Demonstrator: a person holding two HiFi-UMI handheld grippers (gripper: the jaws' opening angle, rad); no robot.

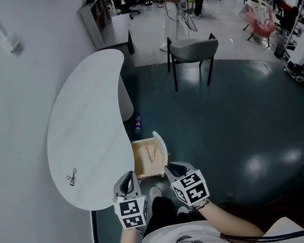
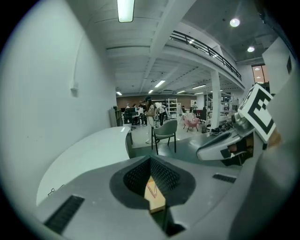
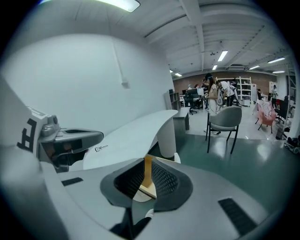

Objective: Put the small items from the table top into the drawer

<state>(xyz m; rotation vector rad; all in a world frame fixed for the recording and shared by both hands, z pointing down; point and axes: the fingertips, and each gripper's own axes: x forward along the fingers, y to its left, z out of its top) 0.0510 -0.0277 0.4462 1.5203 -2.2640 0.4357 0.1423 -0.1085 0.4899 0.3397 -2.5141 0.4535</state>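
**Step in hand:** between items. We judge that the next fetch has not begun.

**Left gripper** (image 1: 127,179): jaws pressed together, holding nothing. We hold it low, near the drawer's near end.

**Right gripper** (image 1: 176,171): jaws a narrow way apart, nothing between them. It hangs just right of the drawer.

**Drawer** (image 1: 137,162): pulled open under the table edge, wooden inside. We see a thin pinkish item (image 1: 151,153) lying on its floor, too small for us to name.

**Table** (image 1: 89,115): white, kidney-shaped. We find one small thing on it.

**Binder clip** (image 1: 72,178): dark, with wire handles, lying near the table's left edge, well apart from both grippers and the drawer.

**Next move, as we judge it:** reach left across the table with one gripper, open its jaws, close them on the clip's low, thin body and carry it over the drawer. The clip lies flat, so the jaws need to come down close to the surface.
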